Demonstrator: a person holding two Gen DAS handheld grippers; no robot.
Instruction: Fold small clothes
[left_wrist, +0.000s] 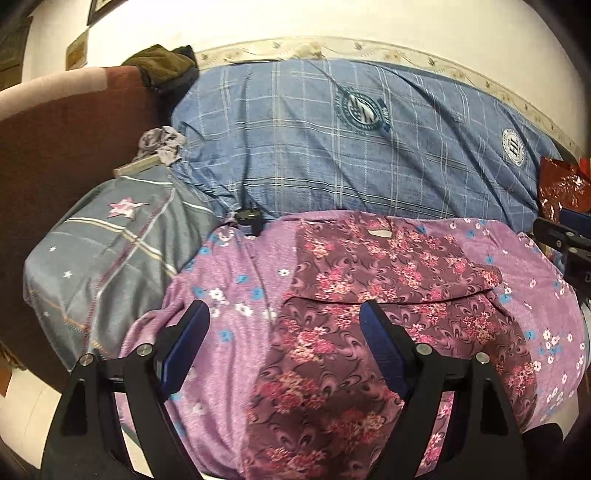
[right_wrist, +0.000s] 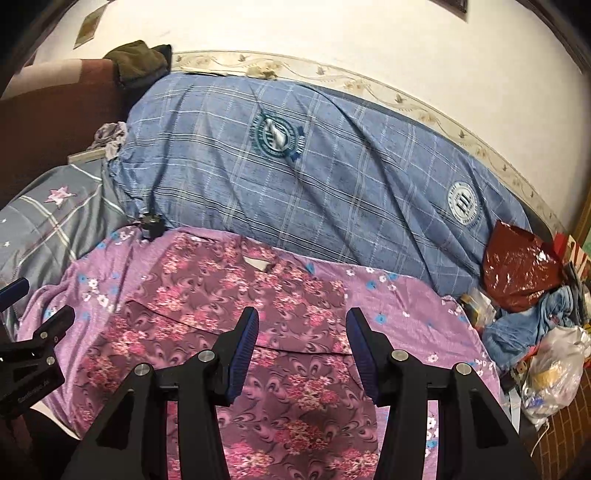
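We see the maroon floral garment (right_wrist: 236, 295) lying partly folded on the lilac flowered blanket (right_wrist: 406, 314) on the bed, a fold line across its middle. Our left gripper (left_wrist: 284, 332) hangs above it, fingers spread wide and empty. Our right gripper (right_wrist: 301, 332) likewise holds nothing, fingers parted. Behind lies a blue checked quilt (right_wrist: 314, 177); beside it, perhaps a red plastic bag (right_wrist: 517, 266).
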